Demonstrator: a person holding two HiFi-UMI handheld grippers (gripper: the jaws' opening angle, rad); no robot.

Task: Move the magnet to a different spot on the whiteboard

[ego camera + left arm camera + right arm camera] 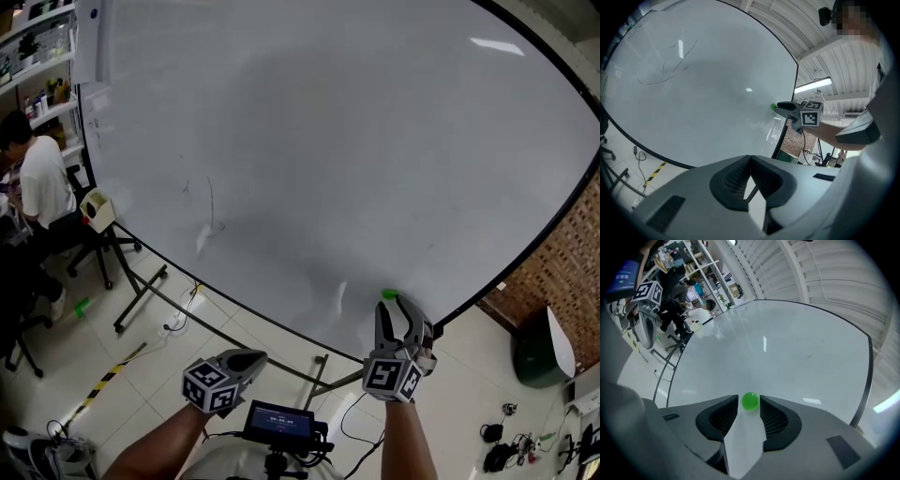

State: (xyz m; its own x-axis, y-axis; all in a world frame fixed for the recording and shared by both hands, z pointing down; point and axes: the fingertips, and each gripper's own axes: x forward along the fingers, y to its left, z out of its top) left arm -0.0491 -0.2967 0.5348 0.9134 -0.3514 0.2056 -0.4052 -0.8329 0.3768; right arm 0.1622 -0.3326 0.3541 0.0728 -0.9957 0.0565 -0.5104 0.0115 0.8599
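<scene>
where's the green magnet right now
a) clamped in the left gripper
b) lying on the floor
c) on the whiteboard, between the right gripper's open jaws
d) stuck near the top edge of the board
C: the right gripper view shows the green magnet sitting on the whiteboard between the tips of the right gripper, whose jaws stand apart on either side of it.

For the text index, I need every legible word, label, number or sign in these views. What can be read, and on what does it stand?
No text can be read.
Small screen at the head view's bottom edge: lines of print, too small and blurred to read.
Whiteboard: faint pen strokes only, no words.
Marker cubes: black-and-white square patterns, no letters or numbers.
</scene>
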